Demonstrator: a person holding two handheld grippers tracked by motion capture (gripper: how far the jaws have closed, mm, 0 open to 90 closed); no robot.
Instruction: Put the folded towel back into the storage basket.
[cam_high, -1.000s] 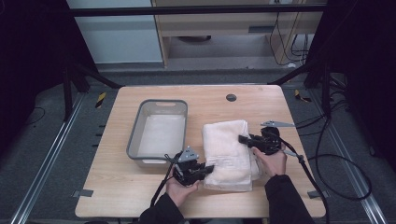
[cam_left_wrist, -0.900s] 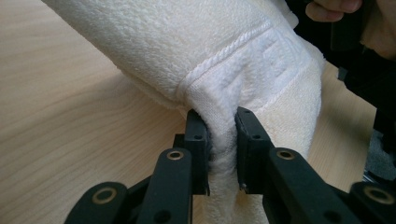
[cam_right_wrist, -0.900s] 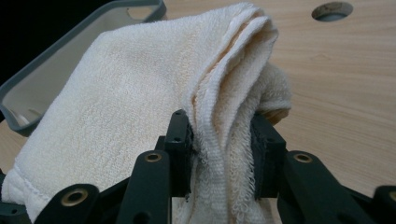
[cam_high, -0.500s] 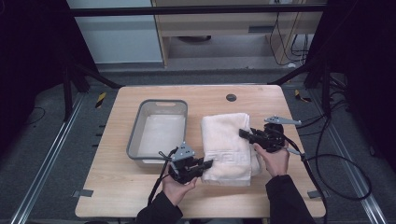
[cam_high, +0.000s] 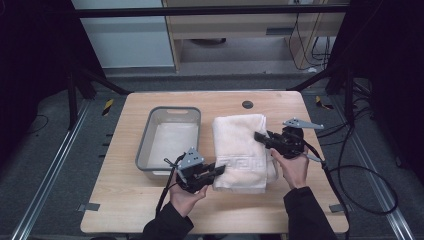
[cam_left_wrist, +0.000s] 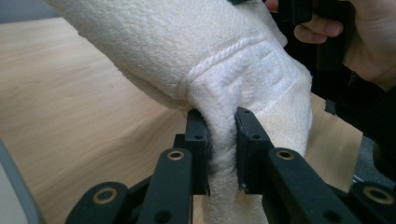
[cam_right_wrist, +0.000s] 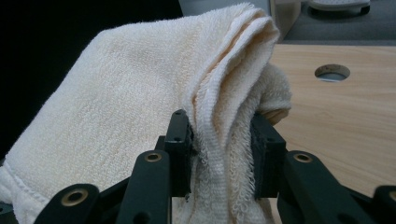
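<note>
**Both grippers pinch the folded towel at opposite edges**

A folded white towel lies on the wooden table, just to the right of a grey plastic tub. The tub stands on the left half of the table, and its long side runs next to the towel's left edge.

The left gripper is at the near left corner of the towel. In the left gripper view its two black jaws are nearly closed, with only a narrow gap, and this gap is full of towel cloth. The cloth is squeezed between the pads and bulges out above them, where a woven band crosses the fabric. The corner is lifted a little from the table. The left hand holds this gripper from below.

The right gripper reaches the towel from the right side, near the middle of its right edge. In the right gripper view the jaws stand somewhat wider than those of the left one, and between them sit several layers of the towel's folded edge, pressed together. The towel rises above the jaws like a small tent. The right hand holds the gripper, and its cable trails off over the right edge of the table.

A round hole is in the table top, beyond the towel.
</note>
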